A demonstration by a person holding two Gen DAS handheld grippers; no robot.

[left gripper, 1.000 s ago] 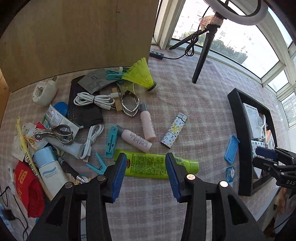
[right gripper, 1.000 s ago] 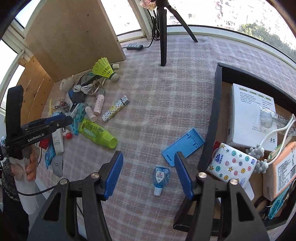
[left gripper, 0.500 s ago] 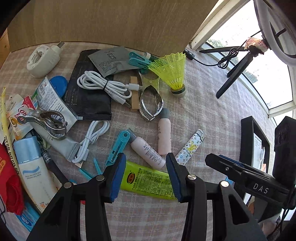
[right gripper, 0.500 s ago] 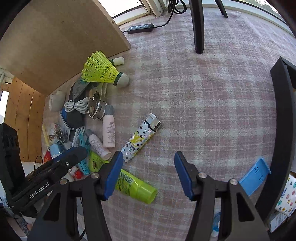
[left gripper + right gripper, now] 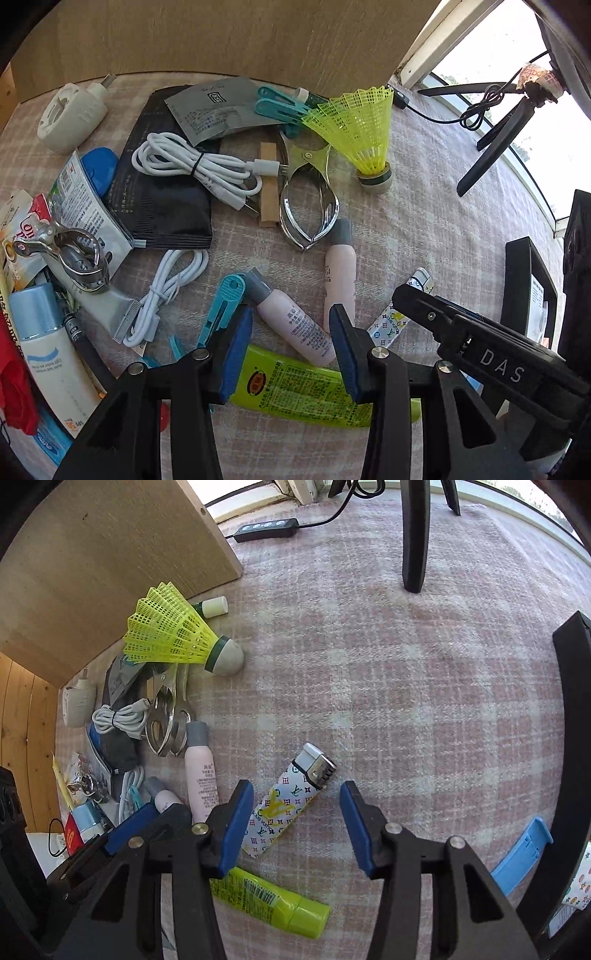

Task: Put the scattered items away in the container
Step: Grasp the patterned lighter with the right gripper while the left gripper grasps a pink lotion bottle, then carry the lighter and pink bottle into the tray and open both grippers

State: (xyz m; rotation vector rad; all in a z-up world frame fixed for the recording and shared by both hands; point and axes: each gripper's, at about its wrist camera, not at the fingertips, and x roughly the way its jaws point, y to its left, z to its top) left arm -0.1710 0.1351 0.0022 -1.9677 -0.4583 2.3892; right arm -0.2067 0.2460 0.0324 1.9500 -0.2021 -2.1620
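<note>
Scattered items lie on a pink checked cloth. My left gripper [image 5: 290,350] points down over a pink bottle [image 5: 291,325] and a green tube [image 5: 295,387]. Its jaws are closing, and the bottle's lower end lies between the blue pads without being pressed. My right gripper [image 5: 295,827] hovers over a patterned lighter [image 5: 291,797]. Its jaws are closing too, with the lighter between them nearer the left pad and not gripped. The right gripper [image 5: 480,350] also shows in the left wrist view, beside the lighter [image 5: 391,321]. The black container [image 5: 569,738] stands at the right.
A yellow shuttlecock [image 5: 354,125], white cables [image 5: 199,173], metal clips, a second pink bottle [image 5: 340,273], sachets and tubes crowd the left. A blue stand [image 5: 521,853] lies by the container. A tripod leg [image 5: 415,535], a power strip [image 5: 266,530] and a wooden board [image 5: 221,37] stand behind.
My right gripper has swung left from the container's edge to above the lighter and sunk. My left gripper has dropped closer to the pink bottle and green tube. Both sets of jaws have narrowed.
</note>
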